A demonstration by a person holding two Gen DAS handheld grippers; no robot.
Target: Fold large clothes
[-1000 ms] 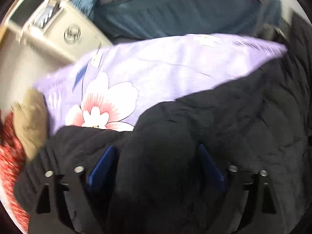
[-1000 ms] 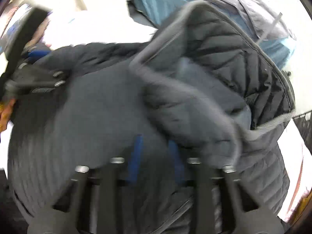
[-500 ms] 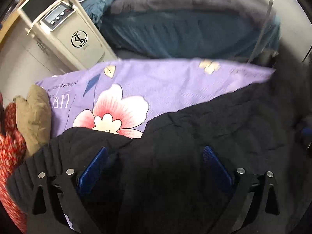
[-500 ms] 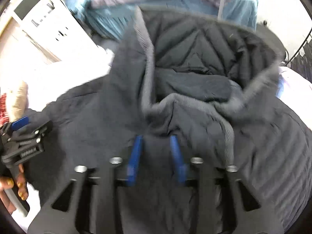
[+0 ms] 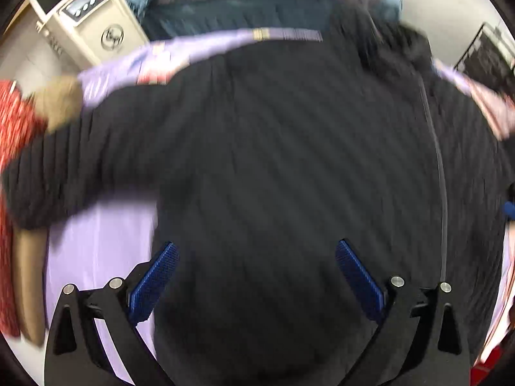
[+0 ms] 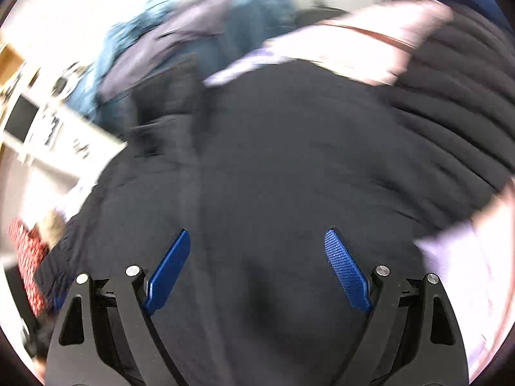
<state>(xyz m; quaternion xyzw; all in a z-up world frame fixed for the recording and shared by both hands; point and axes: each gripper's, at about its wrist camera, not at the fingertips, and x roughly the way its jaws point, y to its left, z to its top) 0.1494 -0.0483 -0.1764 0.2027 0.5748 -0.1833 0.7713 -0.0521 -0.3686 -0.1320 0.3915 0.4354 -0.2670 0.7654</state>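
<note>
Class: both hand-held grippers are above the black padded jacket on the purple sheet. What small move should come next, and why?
Probably lower the left hand-held gripper onto the sleeve that sticks out sideways and fold it inward. The jacket lies flat; the right hand-held gripper is opening, pinching nothing.

Black jacket (image 5: 289, 160) fills most room below both tongs.
Free lilac sheet (image 5: 96, 251) strip at lower left; red cloth (image 5: 13, 135) & tan item (image 5: 61, 103) block left edge, cream appliance (image 5: 96, 22) + blue bedding (image 5: 241, 13) behind.
</note>
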